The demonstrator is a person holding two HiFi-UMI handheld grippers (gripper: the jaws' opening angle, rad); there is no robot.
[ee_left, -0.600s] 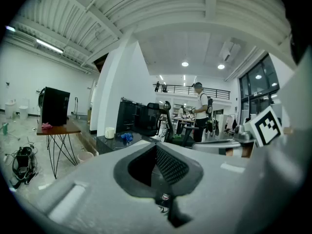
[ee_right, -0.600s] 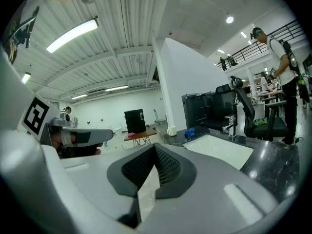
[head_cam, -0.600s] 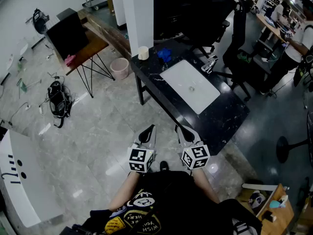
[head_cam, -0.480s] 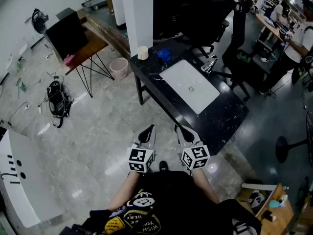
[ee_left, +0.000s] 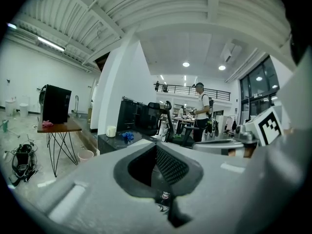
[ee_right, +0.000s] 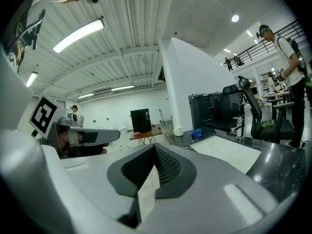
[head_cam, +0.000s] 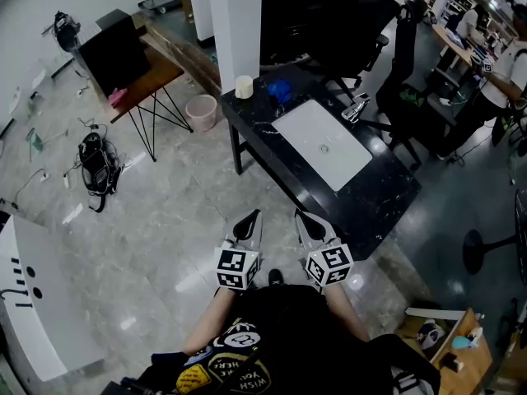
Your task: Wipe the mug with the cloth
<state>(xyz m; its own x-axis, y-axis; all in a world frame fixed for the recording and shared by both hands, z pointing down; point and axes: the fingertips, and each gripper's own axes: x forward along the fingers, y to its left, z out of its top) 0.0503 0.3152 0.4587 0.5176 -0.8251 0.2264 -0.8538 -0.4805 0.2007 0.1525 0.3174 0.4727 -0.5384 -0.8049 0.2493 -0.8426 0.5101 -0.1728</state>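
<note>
A cream mug (head_cam: 244, 87) stands at the far corner of the black table (head_cam: 375, 196), with a crumpled blue cloth (head_cam: 281, 91) just to its right. Both also show small and far off in the left gripper view, mug (ee_left: 111, 131) and cloth (ee_left: 127, 136), and in the right gripper view, mug (ee_right: 178, 131) and cloth (ee_right: 196, 133). My left gripper (head_cam: 254, 216) and right gripper (head_cam: 300, 216) hang side by side close to my body, at the table's near corner and well short of the mug. Both are shut with nothing between the jaws.
A white mat (head_cam: 321, 142) lies on the table. A white pillar (head_cam: 239, 23) rises behind the mug and a pink bin (head_cam: 201, 113) stands on the floor beside it. A wooden side table (head_cam: 144, 76), a backpack (head_cam: 97, 167) and an office chair (head_cam: 403, 64) stand around.
The head view has shifted very slightly. Both grippers keep their place and stay shut.
</note>
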